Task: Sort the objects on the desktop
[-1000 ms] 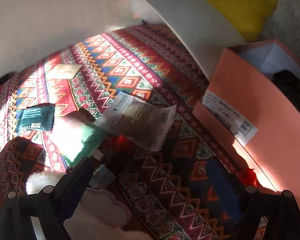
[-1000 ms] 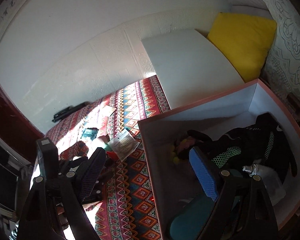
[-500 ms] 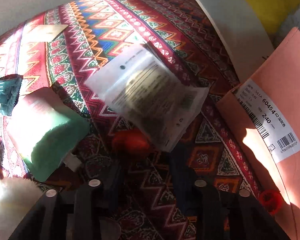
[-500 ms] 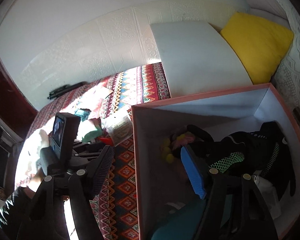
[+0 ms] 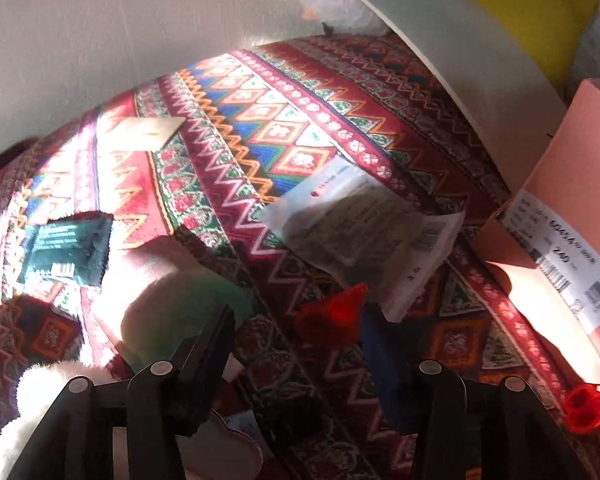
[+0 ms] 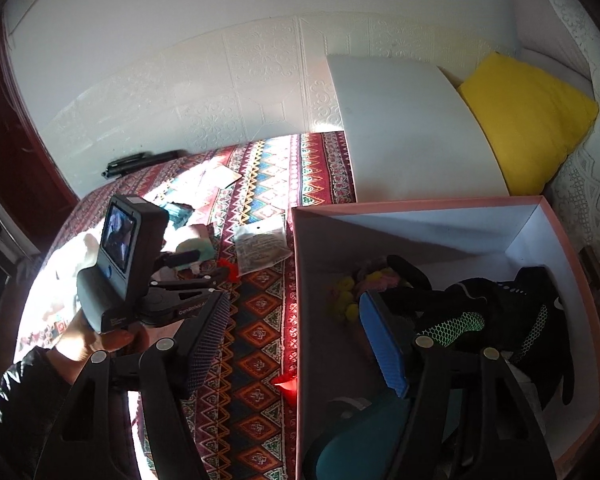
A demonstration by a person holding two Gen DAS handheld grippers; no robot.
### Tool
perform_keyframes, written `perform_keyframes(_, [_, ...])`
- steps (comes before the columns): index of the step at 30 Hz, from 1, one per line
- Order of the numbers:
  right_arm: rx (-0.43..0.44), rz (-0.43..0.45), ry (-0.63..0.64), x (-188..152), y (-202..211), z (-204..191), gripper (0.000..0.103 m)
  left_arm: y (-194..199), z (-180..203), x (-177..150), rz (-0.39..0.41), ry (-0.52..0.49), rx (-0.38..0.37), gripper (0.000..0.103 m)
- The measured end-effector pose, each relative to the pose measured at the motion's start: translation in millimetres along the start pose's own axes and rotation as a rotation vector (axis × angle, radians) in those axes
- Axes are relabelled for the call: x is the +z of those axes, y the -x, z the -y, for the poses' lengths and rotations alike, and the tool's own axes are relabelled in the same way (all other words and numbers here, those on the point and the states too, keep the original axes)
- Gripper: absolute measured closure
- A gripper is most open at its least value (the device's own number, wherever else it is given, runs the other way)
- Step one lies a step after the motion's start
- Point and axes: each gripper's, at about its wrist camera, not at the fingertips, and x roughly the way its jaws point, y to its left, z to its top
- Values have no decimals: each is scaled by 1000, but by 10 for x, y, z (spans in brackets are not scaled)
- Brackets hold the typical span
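Your left gripper (image 5: 296, 344), narrowed half a second ago, now stands wide open and empty over the red clip (image 5: 332, 314). Grasp lost; clip stays on the table (image 5: 260, 128), left of the box (image 6: 420, 208). Right gripper (image 6: 296, 332) open, empty.

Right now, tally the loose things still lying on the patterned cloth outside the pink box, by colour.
Red: 2, a cone between the left tool's fingers and a cap by the box wall
Green: 2, a dark packet and a light pouch
Clear: 1, a printed bag
Beige: 1, a card
Total: 6
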Motion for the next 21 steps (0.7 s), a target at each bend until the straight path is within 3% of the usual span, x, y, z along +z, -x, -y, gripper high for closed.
perform_keyframes(7, [0,-13,11,24,-87,-29,32,-140,190,39,-10,-160,42,43])
perform_keyframes(9, [-11,-24,31,6,-119,-66,32,-177,156,89,-18,-141,21,44])
perform_keyframes(11, [-27,-37,65,-21,-135,-111,33,-196,110,124,-20,-119,-4,67])
perform_keyframes(15, [-84,-59,117,-44,-141,-210,44,-140,127,96,0,-109,-15,67])
perform_keyframes(18, [-146,-91,191,-120,-188,-402,45,19,128,8,43,-71,-48,67])
perform_keyframes(21, [-158,-177,274,-306,-361,-647,45,287,81,-150,104,-21,-80,67])
